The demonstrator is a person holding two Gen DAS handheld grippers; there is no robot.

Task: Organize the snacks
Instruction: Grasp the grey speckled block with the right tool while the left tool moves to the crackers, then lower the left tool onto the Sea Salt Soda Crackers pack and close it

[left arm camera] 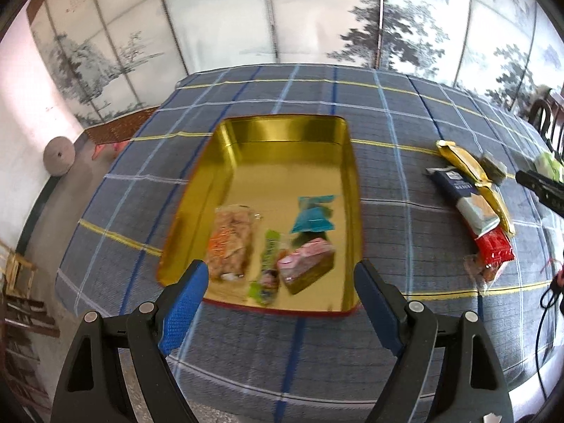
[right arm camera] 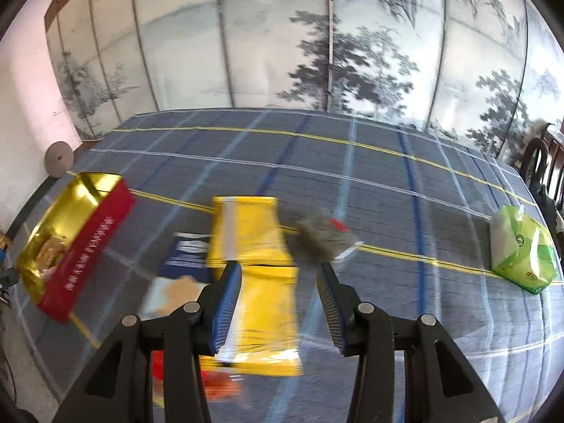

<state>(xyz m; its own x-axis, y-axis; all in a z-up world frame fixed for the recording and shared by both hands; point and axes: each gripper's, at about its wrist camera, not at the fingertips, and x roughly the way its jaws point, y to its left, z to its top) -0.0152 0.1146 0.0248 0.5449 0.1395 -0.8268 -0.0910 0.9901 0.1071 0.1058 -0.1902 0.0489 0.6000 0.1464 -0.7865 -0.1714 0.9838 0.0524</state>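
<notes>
Here, the left gripper (left arm camera: 280, 278) hangs wide open and empty over the gold-lined rectangular red tin (left arm camera: 246, 134), which holds four wrapped snacks. The right gripper (right arm camera: 279, 275), parted and empty, hovers above the yellow foil packet (right arm camera: 253, 232) on the plaid tablecloth (right arm camera: 352, 176).

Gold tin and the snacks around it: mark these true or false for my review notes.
1. The gold tin holds several snack packets. True.
2. The left gripper grips a packet. False: its jaws stand open with nothing between them.
3. A yellow packet lies on the checked tablecloth. True.
4. The green bag is inside the tin. False: it lies on the cloth, far from the tin.
5. The right gripper holds the yellow packet. False: it is empty.
</notes>
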